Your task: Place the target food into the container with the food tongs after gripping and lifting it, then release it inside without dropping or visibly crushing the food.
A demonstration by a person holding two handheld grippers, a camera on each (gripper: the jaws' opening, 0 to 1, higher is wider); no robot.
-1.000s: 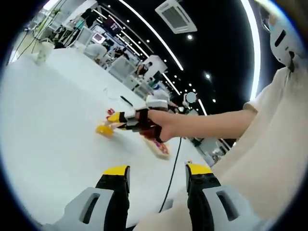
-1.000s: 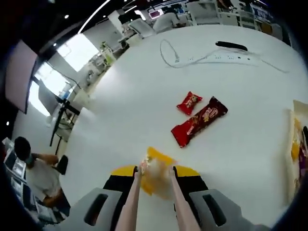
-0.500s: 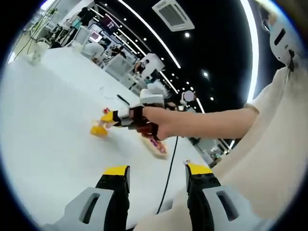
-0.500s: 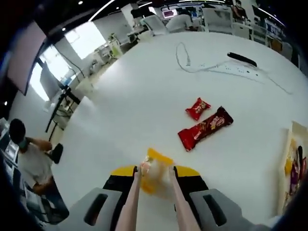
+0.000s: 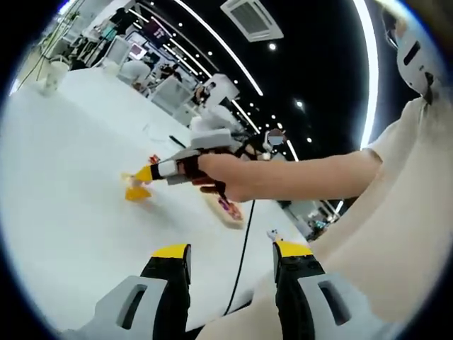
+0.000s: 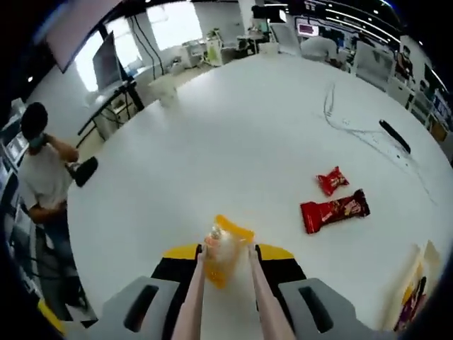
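Left gripper view: left tool (image 5: 231,256), jaws apart and empty, above the white desk (image 5: 64,177); a hand (image 5: 225,176) carries the right tool (image 5: 145,175) with a yellow snack packet (image 5: 134,192).

Right gripper view: right tool (image 6: 226,253) clamps pale tongs (image 6: 192,304), which pinch the packet above the desk; two red wrappers (image 6: 333,210) lie apart; flat tray (image 6: 413,297) at right.

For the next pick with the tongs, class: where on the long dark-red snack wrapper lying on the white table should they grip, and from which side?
Grip the long dark-red snack wrapper across its narrow width at mid-length, coming from above: it lies flat on the white table, and the small red packet sits close beyond one end, so the long edges look freer.
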